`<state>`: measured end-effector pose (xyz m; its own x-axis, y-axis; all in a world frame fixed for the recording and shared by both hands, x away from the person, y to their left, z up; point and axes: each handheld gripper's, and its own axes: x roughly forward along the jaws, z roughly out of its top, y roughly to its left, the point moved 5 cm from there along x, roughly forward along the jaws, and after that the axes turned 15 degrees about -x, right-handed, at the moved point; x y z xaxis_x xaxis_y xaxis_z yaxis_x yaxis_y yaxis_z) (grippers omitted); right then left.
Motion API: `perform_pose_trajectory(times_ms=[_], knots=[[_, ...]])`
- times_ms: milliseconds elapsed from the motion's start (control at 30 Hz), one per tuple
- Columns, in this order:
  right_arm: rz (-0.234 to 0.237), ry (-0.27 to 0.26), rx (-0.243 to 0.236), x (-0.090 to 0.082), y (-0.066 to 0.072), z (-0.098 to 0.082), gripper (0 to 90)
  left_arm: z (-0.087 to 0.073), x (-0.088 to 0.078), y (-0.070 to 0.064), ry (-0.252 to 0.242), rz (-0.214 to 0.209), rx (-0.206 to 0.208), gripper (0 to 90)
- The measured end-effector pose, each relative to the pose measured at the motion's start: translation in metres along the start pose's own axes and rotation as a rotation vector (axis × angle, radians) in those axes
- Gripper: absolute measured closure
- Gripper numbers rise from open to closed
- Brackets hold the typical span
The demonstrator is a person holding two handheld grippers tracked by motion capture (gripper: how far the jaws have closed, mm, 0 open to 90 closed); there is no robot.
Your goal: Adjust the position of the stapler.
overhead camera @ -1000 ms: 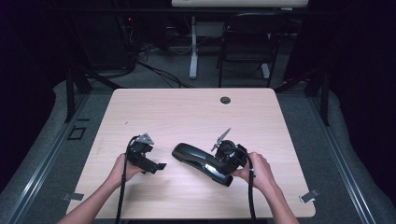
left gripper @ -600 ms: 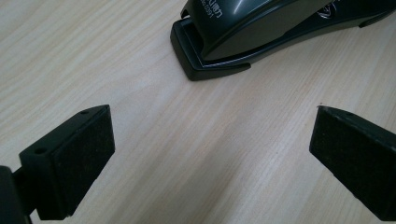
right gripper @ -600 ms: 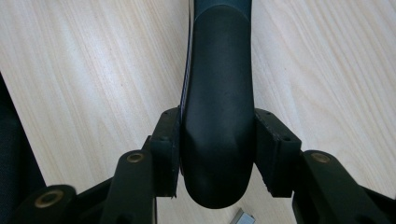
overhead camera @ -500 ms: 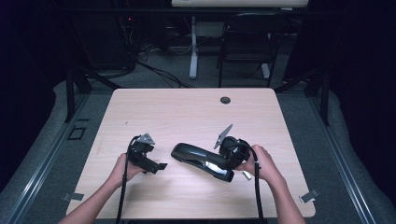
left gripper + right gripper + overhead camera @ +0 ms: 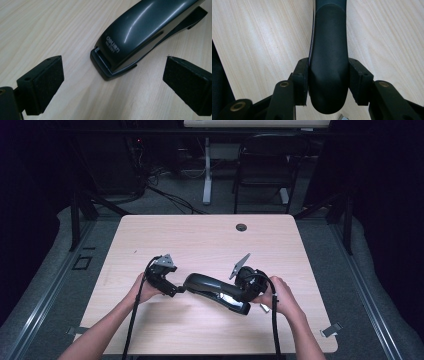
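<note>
A long black stapler (image 5: 207, 283) lies on the wooden table (image 5: 200, 240), front end to the left. My right gripper (image 5: 239, 295) is shut on its rounded rear end; in the right gripper view both pads (image 5: 303, 80) press the sides of the stapler (image 5: 329, 55), around which the right gripper (image 5: 328, 81) closes. My left gripper (image 5: 178, 290) sits just left of the stapler's front tip, jaws wide apart. In the left gripper view the stapler (image 5: 135, 30) points at the gap of the left gripper (image 5: 113, 86), short of the pads (image 5: 47, 82).
A round cable grommet (image 5: 241, 227) sits near the table's far edge. A chair (image 5: 265, 165) and a desk leg (image 5: 207, 170) stand behind the table. A small clip (image 5: 331, 330) sticks out at the front right corner.
My left gripper has slid right across the table, up to the stapler's front tip. The right gripper and the stapler have stayed nearly in place.
</note>
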<state>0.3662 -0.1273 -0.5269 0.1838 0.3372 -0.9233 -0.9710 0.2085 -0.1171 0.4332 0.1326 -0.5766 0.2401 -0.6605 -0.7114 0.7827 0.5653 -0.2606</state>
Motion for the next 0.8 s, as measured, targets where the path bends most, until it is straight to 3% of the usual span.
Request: perform_pose_trajectory(times_ms=[33, 100, 133, 200, 267, 367, 400, 433, 633, 800], knots=[[0.003, -0.007, 0.005, 0.000, 0.000, 0.000, 55.5, 0.004, 0.004, 0.001, 0.001, -0.024, 0.019, 3.6], [0.003, -0.006, 0.004, 0.000, 0.000, 0.000, 55.5, 0.005, 0.007, 0.001, 0.016, -0.022, 0.034, 4.0], [0.005, -0.002, 0.001, 0.000, -0.001, -0.001, 55.5, 0.008, 0.012, 0.000, 0.033, -0.058, 0.057, 6.4], [0.006, -0.002, 0.002, 0.000, -0.001, 0.000, 55.5, 0.009, 0.015, 0.000, 0.039, -0.063, 0.058, 9.5], [0.006, -0.001, 0.004, 0.000, -0.001, 0.000, 55.5, 0.013, 0.021, -0.001, 0.046, -0.105, 0.075, 12.0], [0.009, -0.002, 0.005, 0.000, -0.001, 0.000, 55.6, 0.015, 0.024, -0.003, 0.060, -0.112, 0.090, 16.1], [0.011, -0.002, 0.007, 0.000, -0.001, 0.000, 55.6, 0.015, 0.027, -0.005, 0.064, -0.143, 0.091, 16.1], [0.011, -0.001, 0.007, 0.000, -0.001, 0.000, 55.6, 0.015, 0.030, -0.007, 0.089, -0.145, 0.115, 19.5], [0.009, 0.005, 0.022, 0.000, -0.004, -0.002, 55.7, 0.018, 0.033, -0.010, 0.115, -0.143, 0.156, 22.2], [-0.002, 0.006, 0.037, 0.001, -0.006, -0.002, 55.5, 0.019, 0.033, -0.013, 0.135, -0.139, 0.169, 23.8]])
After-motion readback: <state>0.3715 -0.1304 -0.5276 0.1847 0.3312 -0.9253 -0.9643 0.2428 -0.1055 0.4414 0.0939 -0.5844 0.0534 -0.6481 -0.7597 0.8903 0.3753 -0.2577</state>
